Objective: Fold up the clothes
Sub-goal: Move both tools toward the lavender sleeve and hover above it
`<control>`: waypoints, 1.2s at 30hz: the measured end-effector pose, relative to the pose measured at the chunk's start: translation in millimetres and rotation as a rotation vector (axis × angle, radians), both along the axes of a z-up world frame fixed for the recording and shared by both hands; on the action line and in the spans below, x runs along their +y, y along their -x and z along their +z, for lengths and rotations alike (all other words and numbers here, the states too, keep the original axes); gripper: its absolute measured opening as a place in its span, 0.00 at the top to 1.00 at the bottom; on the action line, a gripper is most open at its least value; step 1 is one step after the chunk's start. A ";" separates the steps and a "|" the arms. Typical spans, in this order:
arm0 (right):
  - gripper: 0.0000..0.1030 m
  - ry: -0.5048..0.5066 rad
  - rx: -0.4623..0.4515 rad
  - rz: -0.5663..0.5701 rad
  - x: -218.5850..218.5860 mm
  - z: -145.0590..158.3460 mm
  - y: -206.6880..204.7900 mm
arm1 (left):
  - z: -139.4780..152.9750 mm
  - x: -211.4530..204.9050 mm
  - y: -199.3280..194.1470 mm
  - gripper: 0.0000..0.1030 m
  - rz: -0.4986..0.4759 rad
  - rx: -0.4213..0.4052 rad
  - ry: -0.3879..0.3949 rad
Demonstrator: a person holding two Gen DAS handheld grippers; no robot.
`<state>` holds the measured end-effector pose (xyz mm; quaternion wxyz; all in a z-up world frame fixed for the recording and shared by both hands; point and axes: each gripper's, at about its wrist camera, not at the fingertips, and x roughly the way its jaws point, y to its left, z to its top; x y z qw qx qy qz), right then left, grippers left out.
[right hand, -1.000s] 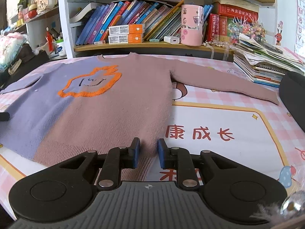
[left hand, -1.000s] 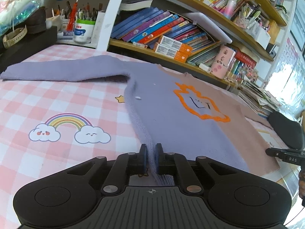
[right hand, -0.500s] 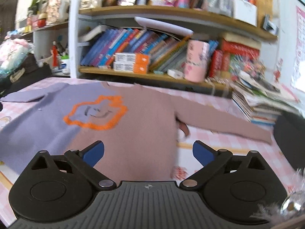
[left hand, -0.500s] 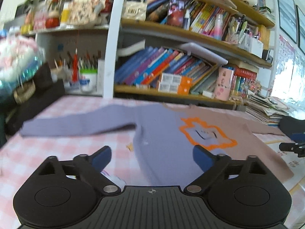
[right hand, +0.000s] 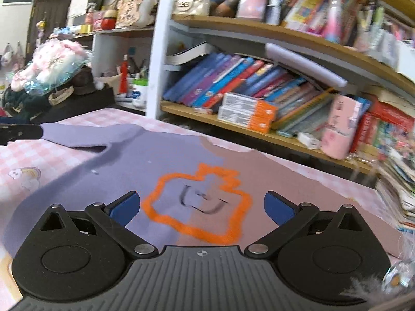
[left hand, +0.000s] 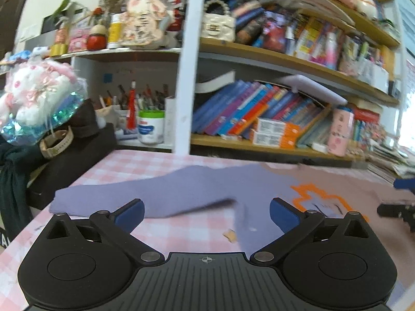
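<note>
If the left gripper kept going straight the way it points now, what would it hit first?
Probably the sweater's purple sleeve, lying flat on the checked tablecloth just ahead of the open left gripper. Depth is hard to judge; nothing else shows before it.

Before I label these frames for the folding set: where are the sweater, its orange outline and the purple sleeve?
sweater (right hand: 160, 155): right wrist view, on the purple chest.
orange outline (right hand: 166, 181): right wrist view, on its upper left stroke.
purple sleeve (left hand: 145, 194): left wrist view, mid-length, lying flat on the checked cloth.
</note>
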<state>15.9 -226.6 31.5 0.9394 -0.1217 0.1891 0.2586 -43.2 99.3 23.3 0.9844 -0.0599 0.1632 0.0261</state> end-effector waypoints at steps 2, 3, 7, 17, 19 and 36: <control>0.00 -0.003 -0.003 0.027 14.8 0.0 -8.6 | -1.9 7.6 -6.5 0.00 0.011 -0.004 0.009; 0.00 -0.005 -0.005 0.040 22.1 0.0 -12.9 | -2.8 10.6 -8.9 0.00 0.015 -0.009 0.006; 0.00 -0.031 0.007 0.089 49.5 -4.5 -31.9 | -4.8 21.7 -18.1 0.00 0.046 -0.014 -0.046; 0.00 -0.024 -0.018 0.149 86.9 -19.7 -58.0 | -12.5 69.9 -39.8 0.00 0.185 0.051 0.030; 0.00 -0.024 -0.017 0.149 86.3 -23.9 -58.2 | -13.7 78.9 -44.0 0.00 0.211 0.054 0.055; 0.00 -0.078 0.004 0.135 72.2 -28.2 -55.0 | -36.7 129.5 -53.8 0.10 0.462 0.140 0.211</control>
